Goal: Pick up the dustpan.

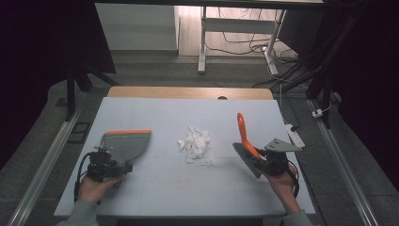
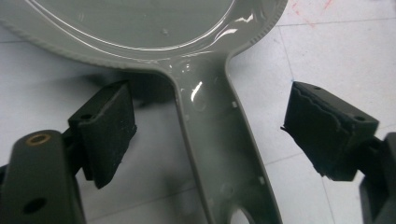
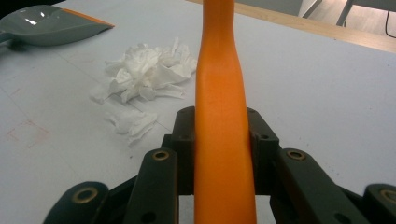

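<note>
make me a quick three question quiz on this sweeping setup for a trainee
1. True or false: the left claw is clamped on the dustpan handle.
2. What does the right claw hold? A) a sponge B) the brush C) a cup
3. What lies on the table between dustpan and brush?

Key:
1. False: the handle lies between open jaws, and neither pad touches it.
2. B: the jaws are shut on its orange handle.
3. A pile of torn white paper scraps, with a few bits loose beside it.
</note>
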